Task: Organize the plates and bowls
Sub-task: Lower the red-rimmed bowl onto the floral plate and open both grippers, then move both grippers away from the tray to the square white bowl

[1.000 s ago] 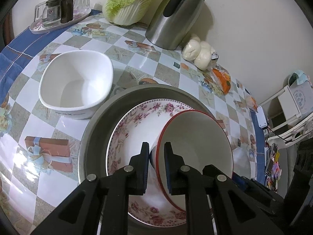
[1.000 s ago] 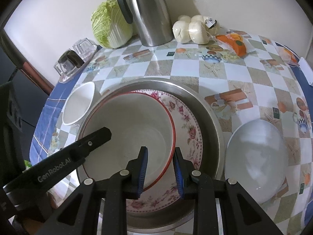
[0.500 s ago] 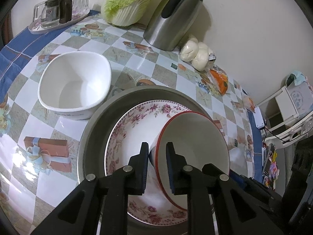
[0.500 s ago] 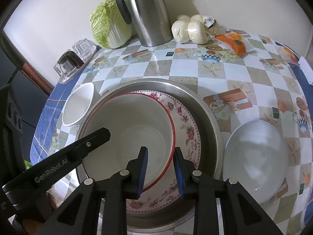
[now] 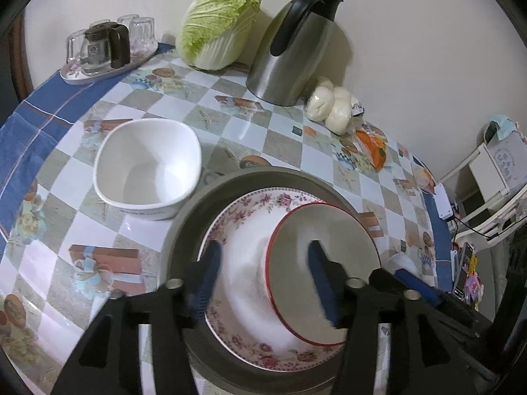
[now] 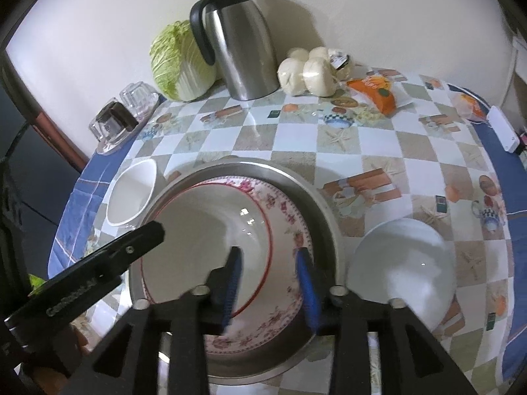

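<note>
now both grippers' fingers stand wide apart, holding nothing. left gripper [image 5: 263, 276] and right gripper [image 6: 270, 279] straddle the red-rimmed bowl [image 6: 204, 240] on the floral plate [image 6: 290, 230].

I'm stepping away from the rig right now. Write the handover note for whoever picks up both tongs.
Left tongs: open, holding nothing, spread either side of the red-rimmed bowl's near rim.
Right tongs: open, empty, straddling the same rim from the other side.
Red-rimmed bowl sits in the floral plate, which lies in the steel basin.
Done: that stack is nested and released.
Left: the square white bowl stands on the table beside the basin on the left; the plain white bowl stands on the table to its right. Both are loose and probably go on next.
</note>
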